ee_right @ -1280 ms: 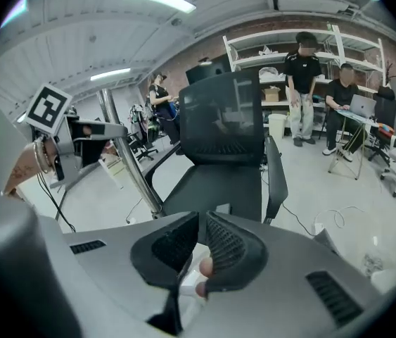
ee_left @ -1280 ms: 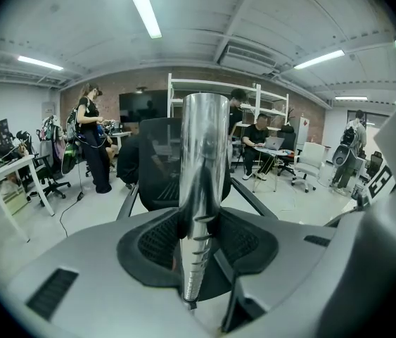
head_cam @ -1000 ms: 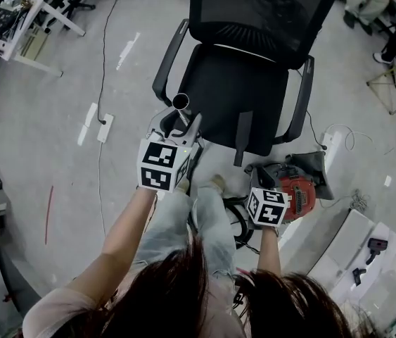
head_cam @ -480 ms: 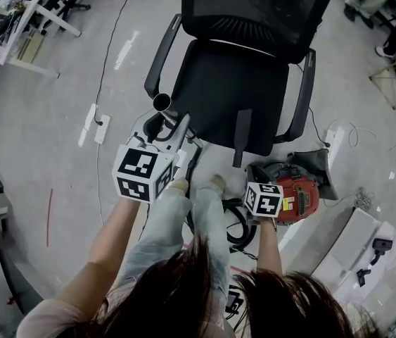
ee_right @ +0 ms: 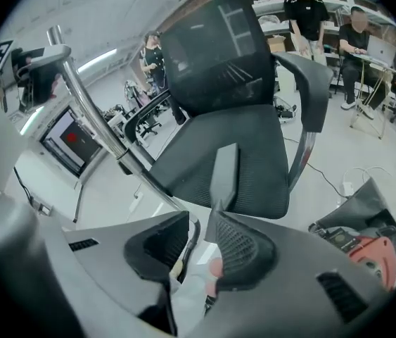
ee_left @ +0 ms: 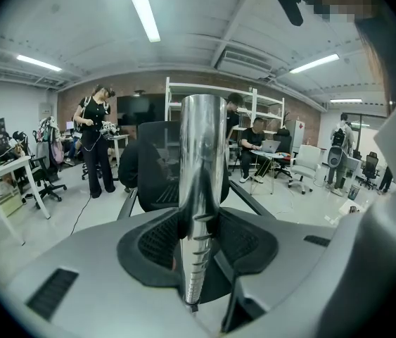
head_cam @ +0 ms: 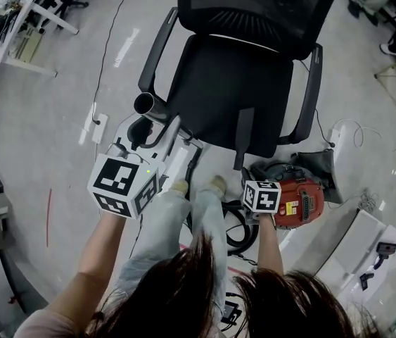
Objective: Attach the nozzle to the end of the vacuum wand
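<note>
My left gripper (head_cam: 150,138) is shut on the chrome vacuum wand (ee_left: 201,167), whose open end (head_cam: 145,105) points up beside the chair's left armrest. In the right gripper view the wand (ee_right: 103,136) slants across the left. A flat dark grey nozzle (head_cam: 243,136) lies on the front of the chair seat, also visible as the nozzle (ee_right: 224,174) just beyond my right gripper's jaws. My right gripper (ee_right: 196,239) hangs low by the red vacuum body (head_cam: 299,203). Its jaws have just been opening and nothing is between them.
A black office chair (head_cam: 212,83) stands ahead of the person's legs. A black hose (head_cam: 241,232) loops on the floor by the vacuum. A white power strip (head_cam: 103,127) and cables lie to the left, white boxes (head_cam: 363,255) to the right.
The right gripper has sunk lower beside the red vacuum. The left gripper's cube and the wand's end now sit further left and look larger in the head view.
</note>
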### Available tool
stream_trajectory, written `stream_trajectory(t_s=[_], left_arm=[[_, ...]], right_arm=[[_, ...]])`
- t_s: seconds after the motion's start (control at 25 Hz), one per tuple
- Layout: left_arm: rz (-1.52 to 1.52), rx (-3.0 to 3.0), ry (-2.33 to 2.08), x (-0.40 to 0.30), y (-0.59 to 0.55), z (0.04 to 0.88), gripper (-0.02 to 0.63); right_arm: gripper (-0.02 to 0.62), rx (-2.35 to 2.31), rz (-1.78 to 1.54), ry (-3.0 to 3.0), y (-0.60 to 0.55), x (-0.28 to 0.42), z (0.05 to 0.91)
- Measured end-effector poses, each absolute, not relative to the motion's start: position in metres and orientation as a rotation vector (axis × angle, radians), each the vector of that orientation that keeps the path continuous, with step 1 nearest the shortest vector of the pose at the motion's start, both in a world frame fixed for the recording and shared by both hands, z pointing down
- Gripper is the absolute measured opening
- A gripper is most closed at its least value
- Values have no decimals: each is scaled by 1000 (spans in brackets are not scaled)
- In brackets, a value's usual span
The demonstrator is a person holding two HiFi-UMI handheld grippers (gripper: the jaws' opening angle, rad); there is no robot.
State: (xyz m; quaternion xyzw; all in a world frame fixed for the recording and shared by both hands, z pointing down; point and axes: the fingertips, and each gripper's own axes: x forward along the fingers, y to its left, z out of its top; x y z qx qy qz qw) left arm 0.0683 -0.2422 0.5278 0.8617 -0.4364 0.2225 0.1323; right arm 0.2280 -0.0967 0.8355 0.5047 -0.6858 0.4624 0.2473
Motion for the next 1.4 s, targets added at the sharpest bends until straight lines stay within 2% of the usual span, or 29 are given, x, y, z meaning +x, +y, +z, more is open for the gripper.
stream_trajectory(t_s=[0.96,1.4], left_arm=[[562,2514,-1279,63,-247,535,155],[520,2513,-1293,61,-250,538,155]], right_arm=[[181,1313,1443,-1789,-122,218,938],[187,1312,1464,-1748,-129,215,963]])
